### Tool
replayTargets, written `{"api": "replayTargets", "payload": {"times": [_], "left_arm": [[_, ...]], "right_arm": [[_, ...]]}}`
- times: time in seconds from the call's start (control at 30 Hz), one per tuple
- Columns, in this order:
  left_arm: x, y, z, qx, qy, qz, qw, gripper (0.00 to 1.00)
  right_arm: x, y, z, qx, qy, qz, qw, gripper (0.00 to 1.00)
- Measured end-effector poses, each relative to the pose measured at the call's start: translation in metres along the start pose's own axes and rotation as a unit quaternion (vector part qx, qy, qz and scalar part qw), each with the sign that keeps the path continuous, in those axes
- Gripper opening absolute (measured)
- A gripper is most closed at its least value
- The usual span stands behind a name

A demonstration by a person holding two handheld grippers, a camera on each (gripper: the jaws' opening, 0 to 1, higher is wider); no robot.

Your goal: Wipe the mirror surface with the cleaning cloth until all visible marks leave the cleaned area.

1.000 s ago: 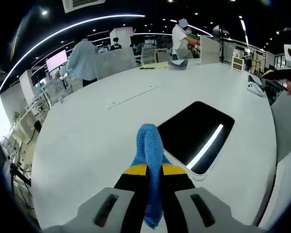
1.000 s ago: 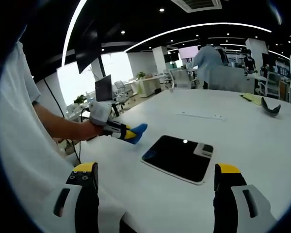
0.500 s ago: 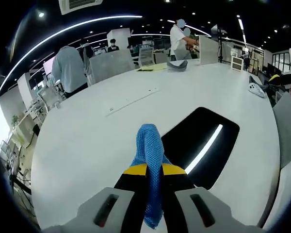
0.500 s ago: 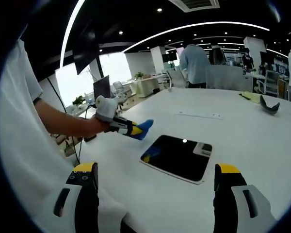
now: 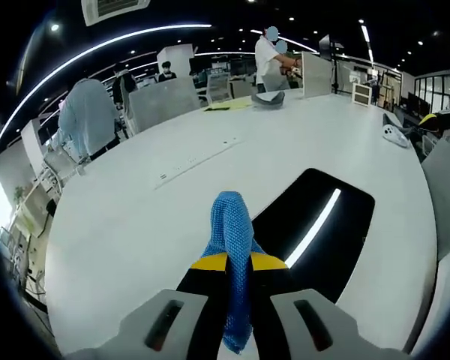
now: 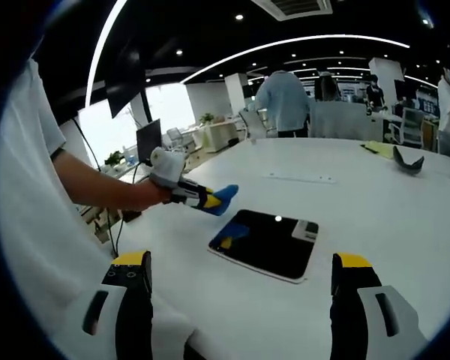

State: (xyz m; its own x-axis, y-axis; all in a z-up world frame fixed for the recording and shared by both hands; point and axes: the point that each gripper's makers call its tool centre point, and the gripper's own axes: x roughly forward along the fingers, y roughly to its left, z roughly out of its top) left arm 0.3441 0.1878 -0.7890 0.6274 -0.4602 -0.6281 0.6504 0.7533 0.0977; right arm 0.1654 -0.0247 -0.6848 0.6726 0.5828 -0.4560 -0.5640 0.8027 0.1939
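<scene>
Left tongs (image 5: 231, 259): pinching the blue cloth (image 5: 231, 225), held above the mirror's near corner.
Mirror (image 6: 264, 241): flat on the white counter (image 6: 375, 202).
Right tongs (image 6: 240, 281): spread, holding nothing.
Advice: lower the cloth flat and sweep overlapping strokes.

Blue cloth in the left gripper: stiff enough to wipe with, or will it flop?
Probably soft: the blue cloth bunches into a fold where the left gripper pinches it. Its tip sticks out unsupported, so the wad likely keeps some shape. The mesh weave may grip the mirror.
</scene>
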Motion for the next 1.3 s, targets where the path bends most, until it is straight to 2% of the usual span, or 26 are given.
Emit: {"api": "replayTargets", "payload": {"times": [0.33, 0.73, 0.77, 0.8, 1.1, 1.3], "left_arm": [[0.015, 0.005, 0.005, 0.000, -0.001, -0.002, 1.0000, 0.06], [0.033, 0.007, 0.002, -0.005, 0.009, -0.006, 0.9999, 0.06], [0.034, 0.007, 0.001, 0.001, 0.013, -0.004, 0.9999, 0.06], [0.035, 0.008, 0.000, 0.024, 0.019, -0.002, 0.9995, 0.06], [0.046, 0.009, -0.006, -0.005, 0.028, -0.004, 0.9996, 0.06], [0.054, 0.008, -0.007, -0.003, 0.035, -0.008, 0.9994, 0.06]], "right_arm": [[0.001, -0.003, 0.000, 0.008, 0.001, -0.004, 1.0000, 1.00], [0.006, -0.007, -0.002, 0.019, 0.006, -0.007, 0.9998, 0.99], [0.007, -0.009, -0.003, 0.021, 0.006, -0.007, 0.9997, 0.99], [0.007, -0.010, -0.005, 0.026, 0.008, -0.007, 0.9996, 0.99], [0.009, -0.013, -0.007, 0.034, 0.009, -0.010, 0.9993, 0.99], [0.008, -0.017, -0.009, 0.039, 0.011, -0.014, 0.9991, 0.99]]}}
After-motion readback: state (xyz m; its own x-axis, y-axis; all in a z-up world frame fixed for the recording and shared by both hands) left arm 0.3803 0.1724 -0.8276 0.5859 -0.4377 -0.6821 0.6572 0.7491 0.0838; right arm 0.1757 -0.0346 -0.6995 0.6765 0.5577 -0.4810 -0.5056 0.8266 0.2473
